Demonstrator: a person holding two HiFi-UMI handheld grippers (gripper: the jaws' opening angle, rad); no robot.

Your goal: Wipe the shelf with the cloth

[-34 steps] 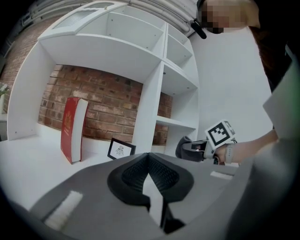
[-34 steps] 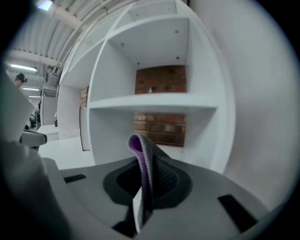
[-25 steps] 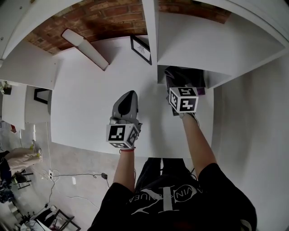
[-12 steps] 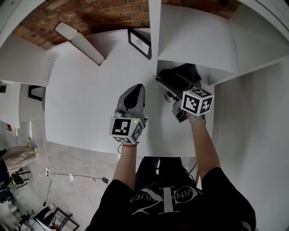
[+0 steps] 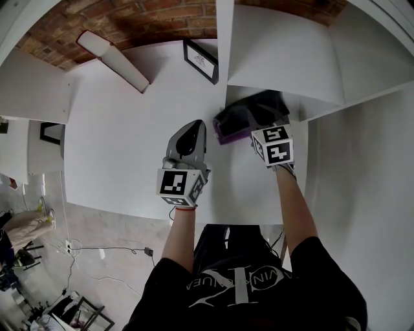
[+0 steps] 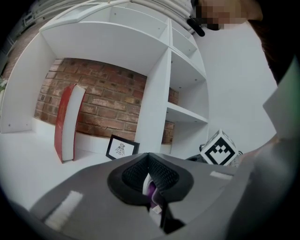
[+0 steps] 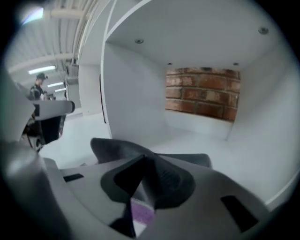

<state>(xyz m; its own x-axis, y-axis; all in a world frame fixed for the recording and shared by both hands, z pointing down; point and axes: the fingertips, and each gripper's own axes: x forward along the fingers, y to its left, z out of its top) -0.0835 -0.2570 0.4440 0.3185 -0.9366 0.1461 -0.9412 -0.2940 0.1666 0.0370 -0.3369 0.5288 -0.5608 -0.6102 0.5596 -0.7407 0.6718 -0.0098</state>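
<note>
Surface: I work over a white table (image 5: 116, 149) that runs under a white shelf (image 5: 278, 58). The upright divider (image 5: 222, 52) splits it into a broad bay on the left and a low compartment on the right.
Room: a brick wall (image 5: 149, 19) closes the back on both sides of the divider. A pale floor (image 5: 97, 226) with loose cables lies on the near side.
Around: a red-and-white book (image 5: 113, 59) leans well left of the divider, and a small picture frame (image 5: 200, 61) stands just left of it.
In the way: the shelf board right of the divider overhangs the far part of the cloth.
Cloth: the grey cloth (image 5: 252, 110) lies at the divider's foot, in the mouth of the right compartment.
Cloth axis: its length runs sideways from the divider to the right, and its purple edge points left past the divider.
Right gripper (image 7: 140, 161): right of the divider, claw closing with cloth at its tips.
Left gripper (image 5: 190, 129): just left of the divider, claw together, near the purple edge.
</note>
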